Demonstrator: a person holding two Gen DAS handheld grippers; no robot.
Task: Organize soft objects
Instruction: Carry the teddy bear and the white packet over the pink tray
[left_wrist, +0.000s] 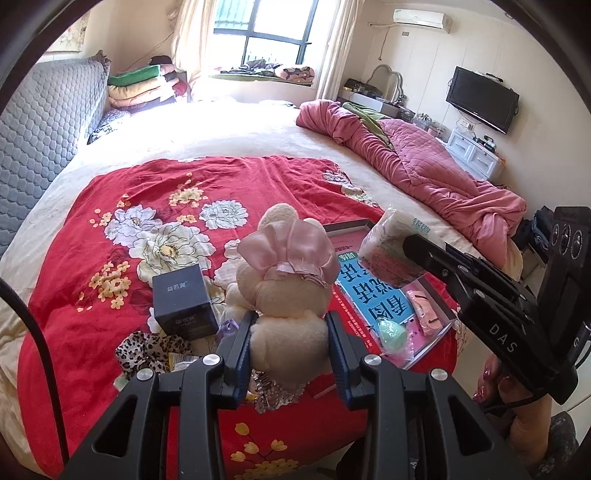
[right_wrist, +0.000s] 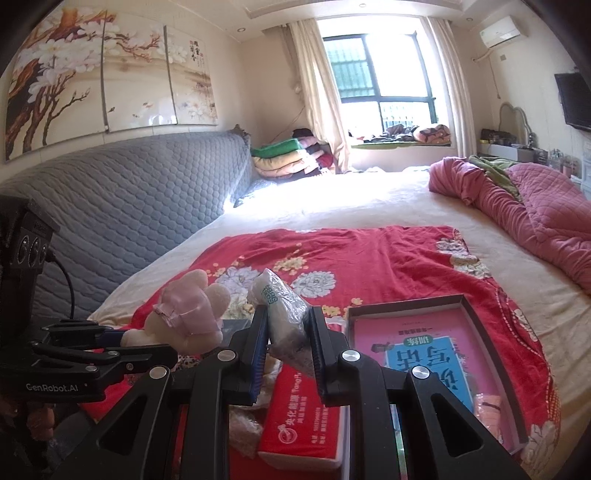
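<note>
My left gripper (left_wrist: 290, 325) is shut on a cream plush bunny (left_wrist: 284, 295) with a pink satin bow and holds it above the red floral cloth (left_wrist: 147, 206). The bunny also shows in the right wrist view (right_wrist: 192, 314) at lower left. My right gripper (right_wrist: 286, 321) is shut on a clear-wrapped tissue pack (right_wrist: 280, 302) and holds it up. In the left wrist view the tissue pack (left_wrist: 391, 236) hangs at the right, above the open box. A leopard-print cloth (left_wrist: 147, 350) and a green sponge (left_wrist: 391, 332) lie on the cloth.
A dark cube box (left_wrist: 184, 299) stands left of the bunny. An open shallow box with a blue and pink book (right_wrist: 436, 354) lies at the right. A red tissue box (right_wrist: 303, 417) sits under my right gripper. A pink quilt (left_wrist: 424, 166) is bunched far right.
</note>
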